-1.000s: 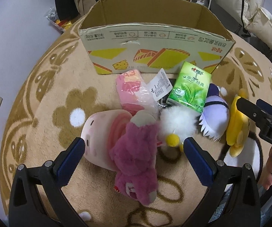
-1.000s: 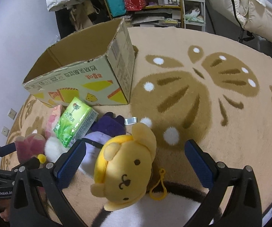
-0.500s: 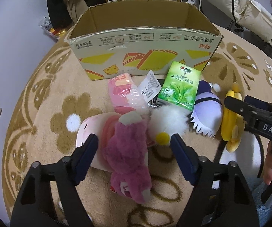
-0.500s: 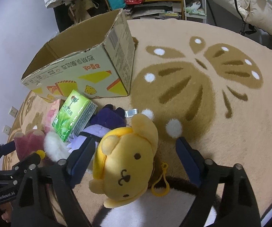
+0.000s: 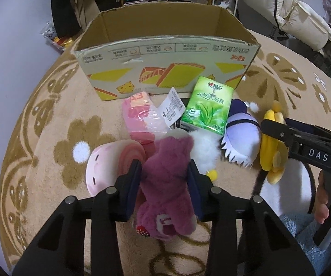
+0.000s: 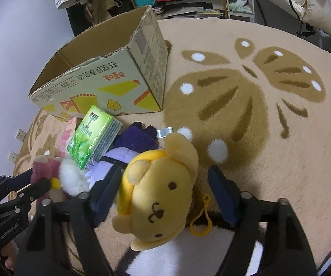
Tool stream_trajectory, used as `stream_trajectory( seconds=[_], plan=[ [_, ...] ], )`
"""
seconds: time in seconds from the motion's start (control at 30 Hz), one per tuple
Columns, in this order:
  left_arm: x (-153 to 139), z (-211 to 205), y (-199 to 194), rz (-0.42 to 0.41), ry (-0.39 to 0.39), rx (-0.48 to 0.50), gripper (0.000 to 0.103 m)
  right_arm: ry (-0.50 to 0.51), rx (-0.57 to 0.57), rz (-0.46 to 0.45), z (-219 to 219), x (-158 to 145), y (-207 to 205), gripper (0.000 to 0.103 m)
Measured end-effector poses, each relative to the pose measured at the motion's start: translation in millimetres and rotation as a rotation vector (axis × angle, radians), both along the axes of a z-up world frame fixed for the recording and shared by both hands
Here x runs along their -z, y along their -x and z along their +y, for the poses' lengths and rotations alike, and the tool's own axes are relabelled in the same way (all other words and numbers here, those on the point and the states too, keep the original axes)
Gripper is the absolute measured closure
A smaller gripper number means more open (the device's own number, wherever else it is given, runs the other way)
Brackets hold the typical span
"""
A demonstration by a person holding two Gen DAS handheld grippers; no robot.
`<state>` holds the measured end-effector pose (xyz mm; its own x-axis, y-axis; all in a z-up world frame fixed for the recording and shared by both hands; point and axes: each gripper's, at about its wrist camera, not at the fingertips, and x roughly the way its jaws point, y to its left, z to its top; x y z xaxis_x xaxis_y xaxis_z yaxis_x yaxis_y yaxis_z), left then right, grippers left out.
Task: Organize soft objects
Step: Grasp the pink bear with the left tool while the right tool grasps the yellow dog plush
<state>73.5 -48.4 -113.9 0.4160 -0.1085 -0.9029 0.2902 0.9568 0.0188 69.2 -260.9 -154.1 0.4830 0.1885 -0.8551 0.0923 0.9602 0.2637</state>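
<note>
- Your left gripper (image 5: 164, 179) is closing, both pads already pressed into the purple plush bear (image 5: 165, 184), which lies on the carpet (image 5: 50, 119) before the cardboard box (image 5: 165, 69).
- Your right gripper (image 6: 163, 195) is closing around the yellow plush dog (image 6: 158, 195); its left pad touches, its right pad stands just clear.

A magenta plush bear (image 5: 165, 184) and a yellow plush dog (image 6: 158, 197) lie on the rug before an open cardboard box (image 5: 165, 73).

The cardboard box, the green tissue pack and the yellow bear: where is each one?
cardboard box (image 5: 165, 69): left wrist view, front wall.
green tissue pack (image 5: 208, 105): left wrist view, printed face.
yellow bear (image 6: 163, 197): right wrist view, its face.
</note>
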Motion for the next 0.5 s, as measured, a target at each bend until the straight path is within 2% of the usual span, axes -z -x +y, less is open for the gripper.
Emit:
stream_trajectory(
  seconds=[0.1, 0.27, 0.4, 0.5],
  plan=[
    [2.6, 0.5, -0.4, 0.019, 0.014, -0.006, 0.066, -0.001, -0.011, 0.000, 2.7, 0.7, -0.4, 0.032],
    [6.6, 0.5, -0.6, 0.029, 0.010, -0.012, 0.065, -0.004, -0.021, 0.004, 5.3, 1.3, -0.7, 0.034],
    [20.4, 0.5, -4.0, 0.107, 0.041, -0.019, 0.065, -0.024, -0.026, 0.022, 5.4, 5.5, -2.3, 0.034],
    [20.5, -4.2, -1.4, 0.081, 0.014, -0.001, 0.066, -0.038, -0.024, 0.027, 3.8, 8.7, -3.9, 0.034]
  ],
)
